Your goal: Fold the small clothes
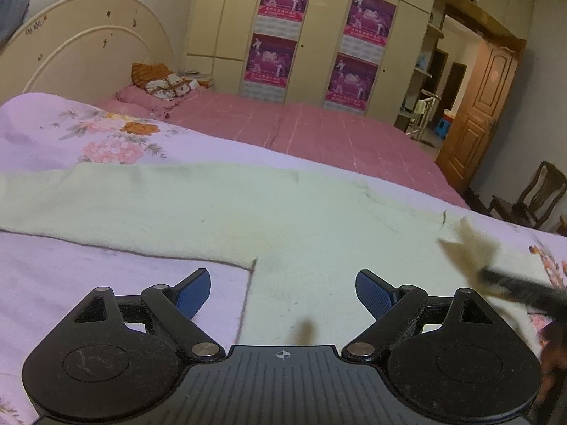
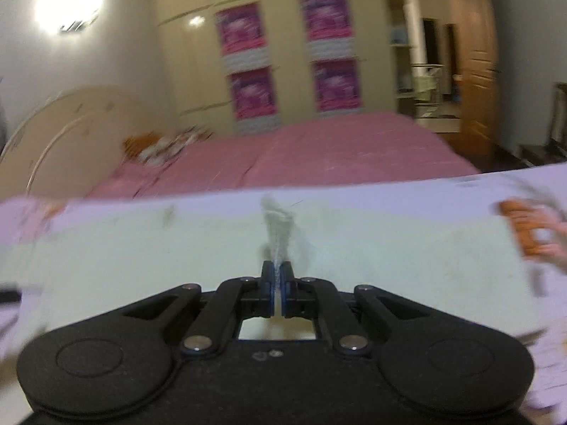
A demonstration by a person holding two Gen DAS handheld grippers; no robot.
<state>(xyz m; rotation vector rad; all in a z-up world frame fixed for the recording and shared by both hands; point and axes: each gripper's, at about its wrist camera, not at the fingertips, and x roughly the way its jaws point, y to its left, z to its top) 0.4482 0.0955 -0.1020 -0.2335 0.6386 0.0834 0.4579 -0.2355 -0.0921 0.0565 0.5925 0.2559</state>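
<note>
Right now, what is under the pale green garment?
The pale green garment lies on a lilac floral quilt, which shows around its edges. The right gripper pinches a bit of it. Anything beneath its middle is covered.

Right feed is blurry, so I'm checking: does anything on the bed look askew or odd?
Only one thing: the pale green garment lies flat except its right corner, pinched up by the right hand-held gripper. The left hand-held gripper is open above it.
</note>
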